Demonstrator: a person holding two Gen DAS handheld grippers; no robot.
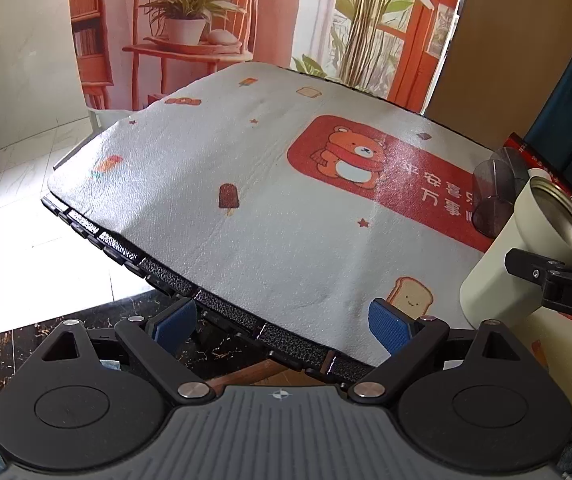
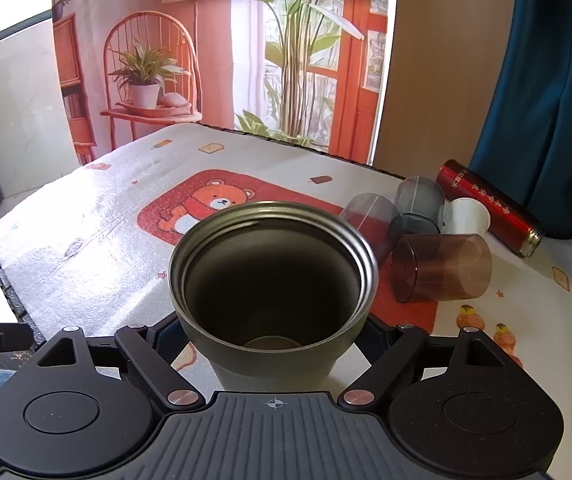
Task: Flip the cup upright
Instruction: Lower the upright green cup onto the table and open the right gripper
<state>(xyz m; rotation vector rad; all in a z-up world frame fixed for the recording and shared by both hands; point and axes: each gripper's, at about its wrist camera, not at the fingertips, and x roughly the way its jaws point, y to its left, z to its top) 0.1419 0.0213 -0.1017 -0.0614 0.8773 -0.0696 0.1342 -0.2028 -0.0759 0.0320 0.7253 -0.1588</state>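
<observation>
Gripping the cup (image 2: 274, 280) at mid-body, the right gripper (image 2: 272, 344) has it clamped between its jaws, mouth tilted up and away, the steel interior wide open to the wrist camera. From the left wrist view the same cream-bodied cup (image 1: 525, 248) is seen leaning, mouth toward the upper right, with its base low near the surface (image 1: 246, 152); whether the base touches the cloth cannot be told.

The flip is judged nearly done. What remains is to level the rim and bring the base down flat. A slow roll of the wrist is called for, so that the base meets the cloth squarely and not on one edge. The jaws should be eased apart only once the cup is felt to stand by itself.

Room must be watched on the far right: a brown tumbler (image 2: 441, 268) lies on its side just beside the cup, with a grey tumbler (image 2: 417, 200), a small white cup (image 2: 467, 216) and a red flask (image 2: 489, 208) behind it. A landing spot toward the near edge is the safer choice.

The left gripper (image 1: 282, 326) is held back at the surface's near edge, jaws wide, nothing between its blue pads (image 1: 389, 328).
</observation>
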